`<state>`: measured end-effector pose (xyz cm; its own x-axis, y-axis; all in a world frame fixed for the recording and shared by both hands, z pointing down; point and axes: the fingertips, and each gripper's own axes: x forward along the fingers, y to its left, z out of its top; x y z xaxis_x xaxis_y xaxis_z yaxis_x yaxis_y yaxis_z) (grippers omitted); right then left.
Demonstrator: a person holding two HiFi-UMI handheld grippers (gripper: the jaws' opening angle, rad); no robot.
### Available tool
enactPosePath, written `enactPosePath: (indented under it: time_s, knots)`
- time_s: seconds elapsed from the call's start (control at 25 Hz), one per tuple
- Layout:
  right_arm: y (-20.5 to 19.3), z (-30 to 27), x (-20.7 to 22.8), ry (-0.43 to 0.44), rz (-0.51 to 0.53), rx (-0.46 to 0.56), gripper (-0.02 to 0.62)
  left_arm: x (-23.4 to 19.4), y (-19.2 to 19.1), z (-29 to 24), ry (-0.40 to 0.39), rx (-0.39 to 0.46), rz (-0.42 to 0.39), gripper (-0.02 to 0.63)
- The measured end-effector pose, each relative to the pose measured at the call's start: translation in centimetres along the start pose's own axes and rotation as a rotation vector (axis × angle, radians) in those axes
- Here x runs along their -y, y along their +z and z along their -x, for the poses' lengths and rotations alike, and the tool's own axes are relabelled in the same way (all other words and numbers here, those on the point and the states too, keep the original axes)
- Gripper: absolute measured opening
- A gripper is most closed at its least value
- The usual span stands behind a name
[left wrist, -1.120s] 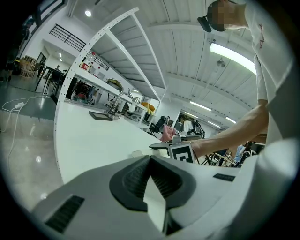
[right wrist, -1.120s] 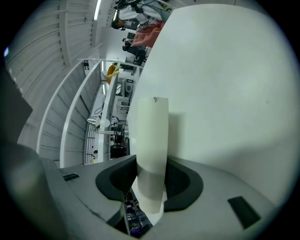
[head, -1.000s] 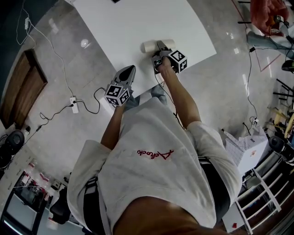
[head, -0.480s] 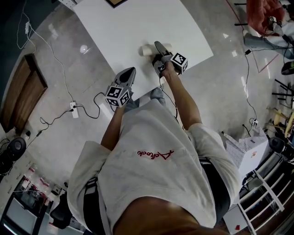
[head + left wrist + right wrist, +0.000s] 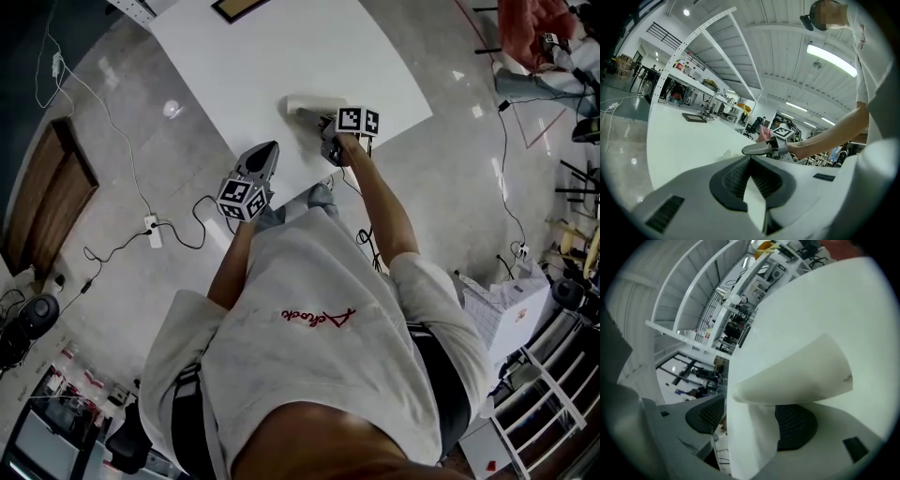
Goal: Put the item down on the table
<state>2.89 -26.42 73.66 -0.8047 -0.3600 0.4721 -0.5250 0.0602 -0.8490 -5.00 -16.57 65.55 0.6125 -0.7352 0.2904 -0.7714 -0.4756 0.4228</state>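
release step. right gripper (image 5: 309, 113) just opened, now spread wide either side of white paper roll (image 5: 302, 103), pads off it. roll lying on table (image 5: 281, 47). best withdrawn straight back and slightly up, no sideways drag, to avoid snagging the loose sheet or nudging the roll. right forearm stretched forward, gripper tipped gently down. left gripper (image 5: 265, 152) pressed together, empty, by table edge.

Paper roll (image 5: 302, 103): white, plain, cylindrical. It lies on its side on the white table (image 5: 262, 56), near the table's front edge, long axis roughly along that edge.
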Motion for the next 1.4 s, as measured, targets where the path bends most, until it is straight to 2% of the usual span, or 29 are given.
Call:
enactPosePath:
  time_s: [0.2, 0.4, 0.56, 0.68, 0.76, 0.8, 0.84, 1.08, 1.4]
  knots:
    - [-1.5, -0.3, 0.0, -0.106, 0.252, -0.110, 0.306, 0.1, 0.1, -0.3, -0.008, -0.003, -0.001, 0.017]
    - [-1.9, -0.6, 0.8, -0.234, 0.393, -0.120, 0.243, 0.2, 0.3, -0.7, -0.021, -0.004, -0.005, 0.017]
    - [-2.1, -0.6, 0.9, -0.288, 0.425, -0.111, 0.214, 0.3, 0.6, -1.0, -0.029, -0.002, -0.009, 0.018]
    - [-1.9, -0.2, 1.9, -0.366, 0.467, -0.091, 0.148, 0.3, 0.9, -1.1, -0.031, 0.001, -0.012, 0.017]
    - [-1.9, 0.0, 2.4, -0.408, 0.496, -0.084, 0.088, 0.1, 1.1, -1.1, -0.030, 0.004, -0.012, 0.017]
    - [-2.0, 0.1, 2.7, -0.421, 0.512, -0.085, 0.024, 0.0, 1.2, -1.1, -0.027, 0.005, -0.012, 0.018]
    - [-2.0, 0.1, 2.8, -0.426, 0.528, -0.087, -0.006, -0.2, 1.3, -1.0, -0.023, 0.007, -0.012, 0.018]
    - [-1.9, -0.1, 2.2, -0.411, 0.554, -0.064, -0.006, -1.0, 1.8, -0.8, -0.017, 0.010, -0.016, 0.018]
    - [-3.1, 1.3, 3.1, -0.467, 0.583, 0.003, -0.008, 0.0, 1.6, -1.4, -0.055, -0.009, -0.030, 0.017]
